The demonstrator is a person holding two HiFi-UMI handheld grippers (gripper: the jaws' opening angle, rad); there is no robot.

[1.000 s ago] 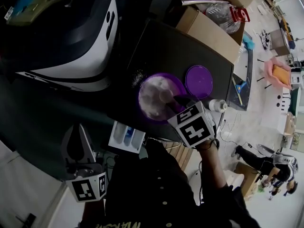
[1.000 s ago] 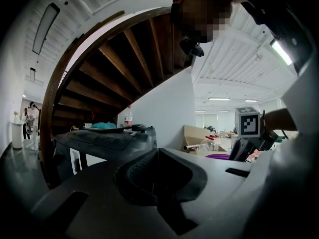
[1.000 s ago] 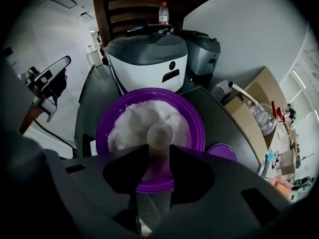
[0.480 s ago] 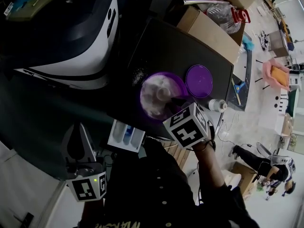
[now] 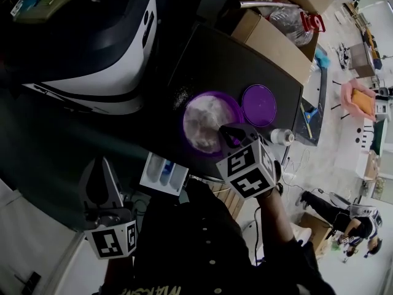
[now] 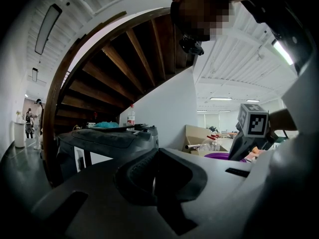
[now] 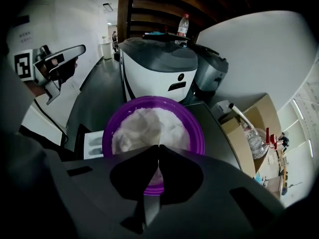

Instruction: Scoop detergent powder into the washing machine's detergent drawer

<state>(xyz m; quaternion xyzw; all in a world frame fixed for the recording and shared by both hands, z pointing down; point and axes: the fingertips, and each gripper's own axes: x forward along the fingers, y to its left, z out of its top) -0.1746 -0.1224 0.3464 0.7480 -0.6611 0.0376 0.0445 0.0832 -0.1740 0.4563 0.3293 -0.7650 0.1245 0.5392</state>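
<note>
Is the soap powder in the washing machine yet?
Not yet. Done: the lid is off the bowl of powder, and the drawer is pulled open. In hand: the right gripper has just closed its jaws over the bowl on what looks like a thin spoon handle. Left: scooping powder and tipping it into the drawer.

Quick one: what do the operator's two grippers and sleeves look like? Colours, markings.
Left gripper and right gripper: grey bodies, dark tapered jaws. Each carries a white cube with black square markers. The person wears a dark top with small pale dots; the right sleeve is dark and long.
</note>
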